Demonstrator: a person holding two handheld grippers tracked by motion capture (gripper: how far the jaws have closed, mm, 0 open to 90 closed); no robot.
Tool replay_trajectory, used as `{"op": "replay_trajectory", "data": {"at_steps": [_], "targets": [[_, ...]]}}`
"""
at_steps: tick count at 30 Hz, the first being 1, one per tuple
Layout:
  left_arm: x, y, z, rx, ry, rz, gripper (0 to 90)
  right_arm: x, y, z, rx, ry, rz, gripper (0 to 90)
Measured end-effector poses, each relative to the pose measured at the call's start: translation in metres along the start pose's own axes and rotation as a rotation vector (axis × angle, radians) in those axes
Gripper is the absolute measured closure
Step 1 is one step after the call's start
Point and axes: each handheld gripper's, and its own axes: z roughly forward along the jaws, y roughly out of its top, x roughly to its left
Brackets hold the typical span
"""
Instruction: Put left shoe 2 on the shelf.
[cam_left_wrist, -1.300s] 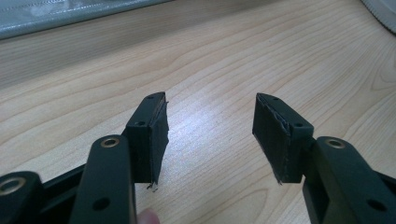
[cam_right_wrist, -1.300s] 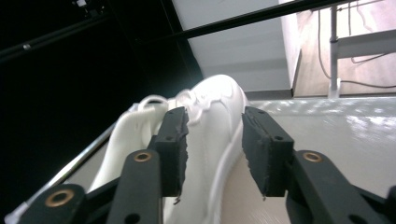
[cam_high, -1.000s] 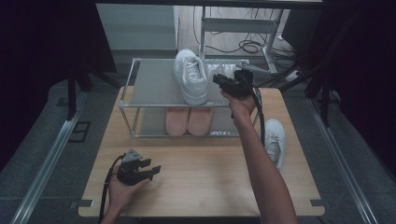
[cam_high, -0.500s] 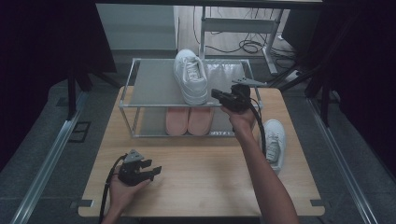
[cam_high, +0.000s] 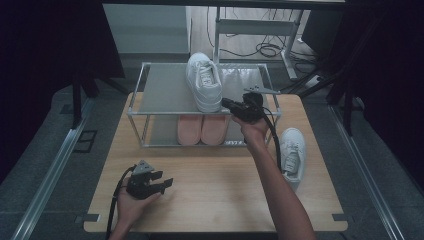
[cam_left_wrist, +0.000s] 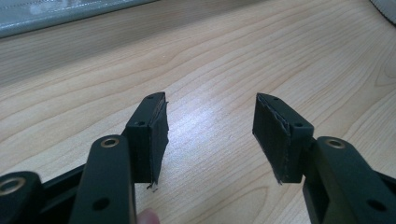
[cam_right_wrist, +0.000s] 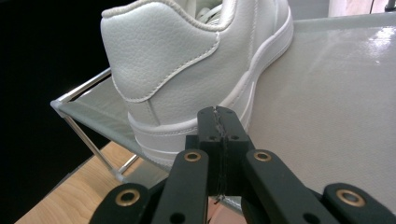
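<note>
The right gripper, fingers pressed together, sits at the heel of the white shoe on the rack; the left gripper, fingers apart, rests over the bench.

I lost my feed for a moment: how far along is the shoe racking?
Done: one white sneaker stands on the rack's top shelf, pink shoes below. In hand: the right tongs, just closed with nothing between them, sit at that sneaker's heel. Left: the other white sneaker lies on the table; the left tongs rest open.

Pair of pink slippers on lower shelf of metal-framed rack. Second white sneaker lies on wooden surface, right of rack.
</note>
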Motion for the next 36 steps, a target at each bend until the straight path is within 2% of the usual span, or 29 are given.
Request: {"op": "replay_trajectory", "data": {"at_steps": [10,21,36], "targets": [[0.0,0.0,-0.001,-0.005,-0.002,-0.001,45.4,0.003,0.0,0.002,-0.015,0.013,0.019,89.6],[0.001,0.0,-0.003,-0.012,-0.002,-0.001,45.4,0.023,0.0,0.017,-0.002,0.058,-0.001,89.6],[0.0,0.0,-0.002,-0.01,-0.006,0.003,45.4,0.036,-0.003,0.032,-0.003,0.089,0.007,89.6]]}}
